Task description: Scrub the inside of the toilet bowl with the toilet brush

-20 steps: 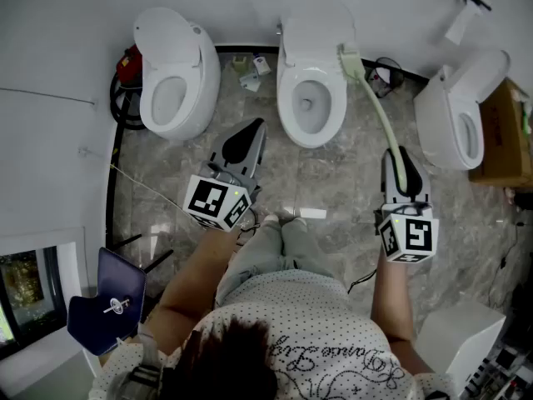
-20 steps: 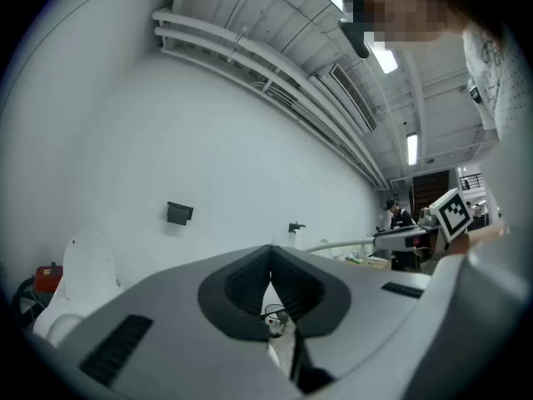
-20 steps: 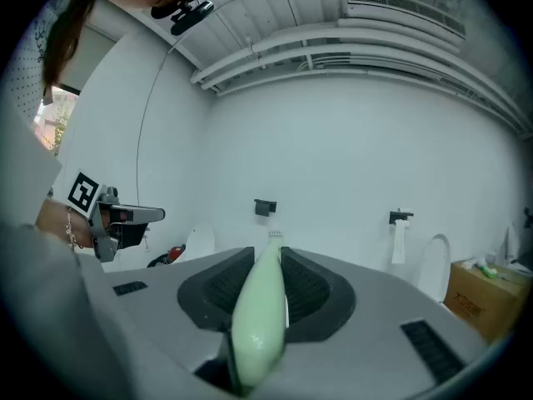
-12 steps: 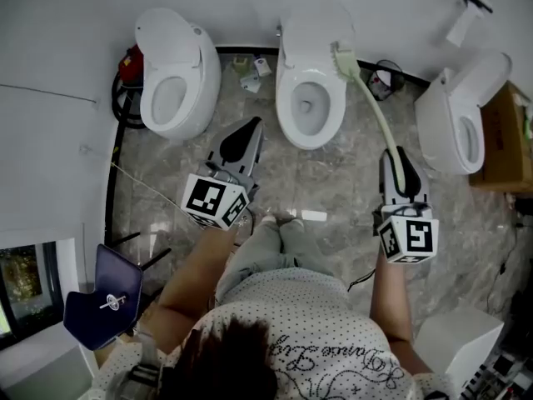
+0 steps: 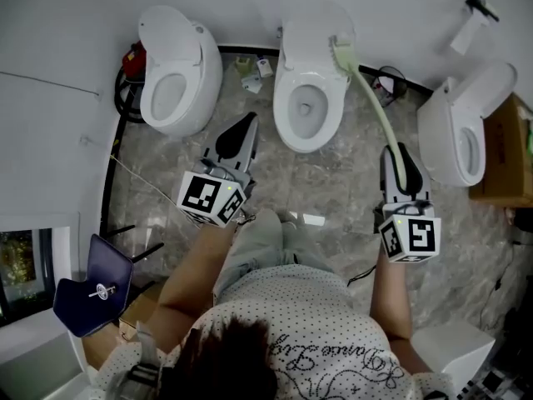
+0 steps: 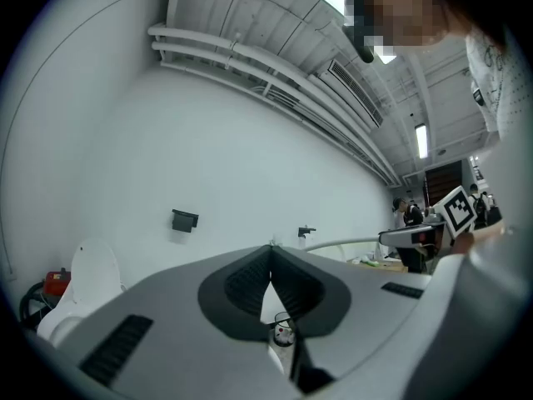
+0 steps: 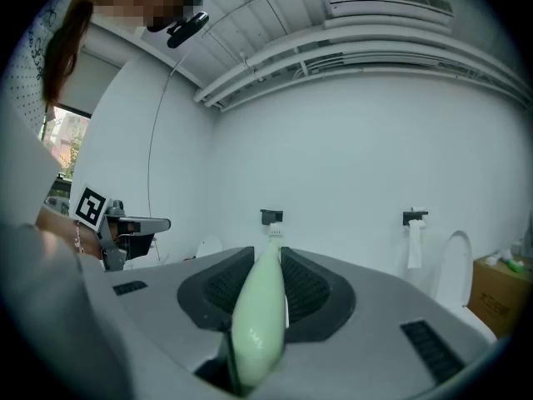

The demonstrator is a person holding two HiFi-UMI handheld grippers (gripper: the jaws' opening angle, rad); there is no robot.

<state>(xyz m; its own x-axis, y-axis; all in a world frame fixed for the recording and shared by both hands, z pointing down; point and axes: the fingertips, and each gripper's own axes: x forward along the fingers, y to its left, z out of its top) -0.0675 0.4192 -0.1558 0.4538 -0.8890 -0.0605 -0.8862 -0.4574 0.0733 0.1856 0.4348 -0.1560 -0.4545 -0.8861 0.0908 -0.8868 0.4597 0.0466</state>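
Pale green toilet brush (image 5: 376,111) held over the middle toilet bowl (image 5: 309,144).

The brush has a long, slightly curved, smooth pale green handle, thick at the held end, and a small whitish head. The head is at the back right edge of the bowl's rim, not down inside the bowl; I cannot tell if it touches. The right gripper (image 5: 397,152) is clamped on the thick end of the handle. The left gripper (image 5: 245,125) has its jaws together with nothing between them, above the grey marble floor (image 5: 275,177) between the middle bowl and the left toilet (image 5: 171,77).
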